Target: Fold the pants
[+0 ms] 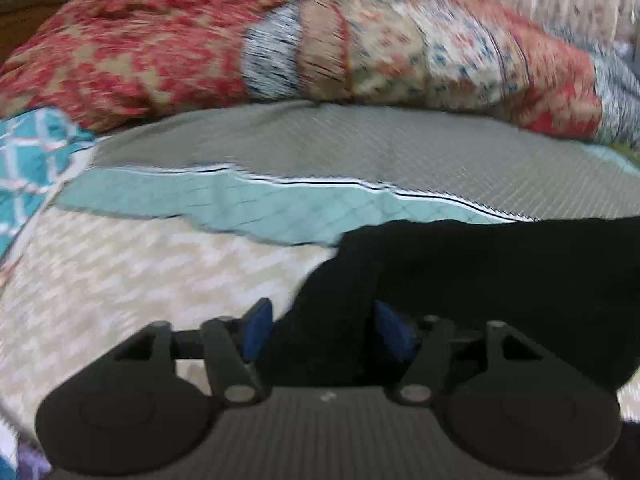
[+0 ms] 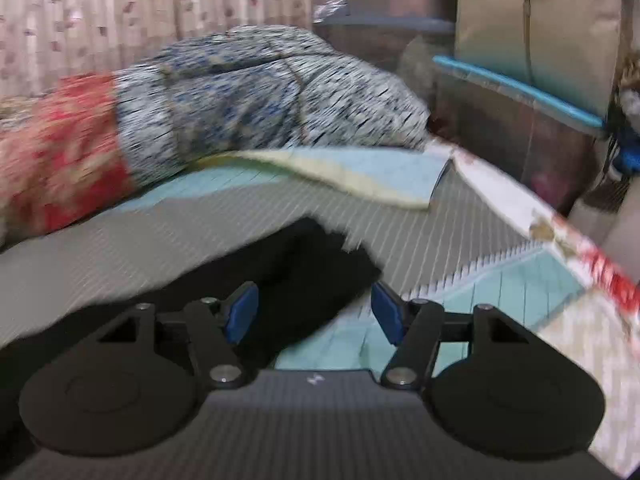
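The black pants (image 1: 480, 280) lie on the patchwork bed cover (image 1: 160, 264), filling the lower right of the left wrist view. My left gripper (image 1: 326, 330) stands open low over their left edge, black cloth lying between its blue pads without being pinched. In the right wrist view the pants (image 2: 300, 264) end in a corner on the grey patch. My right gripper (image 2: 314, 312) is open over that corner, with cloth beside the left pad and teal cover beside the right one. Both views are motion-blurred.
A bundled red, beige and blue patterned quilt (image 1: 280, 40) lies along the far side of the bed (image 2: 248, 92). A floral curtain (image 2: 140, 8) hangs behind it. Clear storage boxes with blue rims (image 2: 520, 92) stand past the bed's right edge (image 2: 540, 216).
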Motion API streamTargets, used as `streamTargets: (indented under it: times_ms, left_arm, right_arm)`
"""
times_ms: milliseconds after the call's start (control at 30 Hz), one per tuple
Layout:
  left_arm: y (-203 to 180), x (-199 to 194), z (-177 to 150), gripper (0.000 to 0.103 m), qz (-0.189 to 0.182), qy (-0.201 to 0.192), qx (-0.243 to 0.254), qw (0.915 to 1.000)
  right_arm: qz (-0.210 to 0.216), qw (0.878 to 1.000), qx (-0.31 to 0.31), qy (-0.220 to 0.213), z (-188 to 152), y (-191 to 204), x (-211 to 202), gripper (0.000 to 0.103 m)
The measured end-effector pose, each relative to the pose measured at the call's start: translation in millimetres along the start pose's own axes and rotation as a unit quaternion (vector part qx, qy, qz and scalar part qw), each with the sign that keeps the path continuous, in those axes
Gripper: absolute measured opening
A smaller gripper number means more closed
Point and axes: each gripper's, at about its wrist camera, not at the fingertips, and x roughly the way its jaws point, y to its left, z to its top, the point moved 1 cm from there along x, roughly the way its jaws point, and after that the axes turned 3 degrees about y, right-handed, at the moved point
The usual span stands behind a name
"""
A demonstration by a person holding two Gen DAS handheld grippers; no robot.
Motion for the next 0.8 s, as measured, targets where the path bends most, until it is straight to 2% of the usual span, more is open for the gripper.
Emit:
streamTargets:
  times_ms: [67, 167, 200, 233, 300, 333, 433, 533, 600, 633, 667, 700, 733, 800]
  left_arm:
    - [23.9, -23.0, -22.2, 0.062, -0.010, 0.005, -0.025, 0.9996]
    - [48.0, -50.5, -63.1, 0.077, -0.044, 0.030, -0.056, 0.9970]
    - [53.8, -58.2, -76.2, 0.082, -0.055, 0.037, -0.065, 0.9957]
    - [58.2, -65.3, -90.2, 0.082, -0.070, 0.046, -0.076, 0.9936]
    - [64.0, -75.7, -116.5, 0.083, -0.122, 0.074, -0.104, 0.9843]
    - [64.9, -79.2, -127.0, 0.090, -0.149, 0.085, -0.122, 0.9777]
    - [62.2, -87.9, -156.4, 0.097, -0.209, 0.109, -0.164, 0.9579]
    - [56.2, -87.9, -177.8, 0.102, -0.234, 0.130, -0.197, 0.9432]
    - [51.8, -82.6, -187.1, 0.100, -0.243, 0.149, -0.216, 0.9337]
    - [48.7, -81.1, -189.3, 0.090, -0.245, 0.151, -0.219, 0.9323]
    - [43.6, -79.3, -189.3, 0.078, -0.245, 0.154, -0.214, 0.9330]
    - [37.1, -75.9, -188.7, 0.044, -0.243, 0.159, -0.203, 0.9352]
    - [32.5, -73.3, -188.6, 0.019, -0.234, 0.167, -0.196, 0.9374]
    - [30.7, -70.8, -186.8, 0.014, -0.231, 0.175, -0.200, 0.9359]
  right_arm:
    - [0.047, 0.999, 0.007, 0.008, -18.9, 6.1, -26.4, 0.065]
    - [0.132, 0.991, 0.016, 0.026, -50.2, 13.2, -58.8, 0.065]
    - [0.165, 0.985, 0.030, 0.042, -59.8, 18.9, -62.2, 0.065]
    - [0.193, 0.978, 0.043, 0.066, -66.2, 27.3, -60.5, 0.065]
    - [0.228, 0.967, 0.052, 0.098, -72.9, 50.7, -48.7, 0.062]
    - [0.230, 0.967, 0.053, 0.101, -73.8, 62.2, -41.9, 0.061]
    - [0.236, 0.958, 0.106, 0.128, -75.0, 86.7, -3.0, 0.060]
    - [0.214, 0.952, 0.162, 0.149, -78.5, 103.3, 33.6, 0.060]
    - [0.211, 0.951, 0.179, 0.137, -77.2, 115.9, 43.9, 0.060]
    - [0.214, 0.952, 0.174, 0.134, -74.2, 122.9, 45.3, 0.049]
    - [0.213, 0.954, 0.161, 0.136, -70.2, 130.1, 47.1, 0.007]
    - [0.201, 0.957, 0.153, 0.141, -70.8, 136.5, 43.9, 0.007]
    - [0.190, 0.961, 0.146, 0.136, -69.6, 139.0, 38.9, 0.005]
    - [0.181, 0.970, 0.126, 0.103, -66.3, 136.8, 20.3, 0.005]
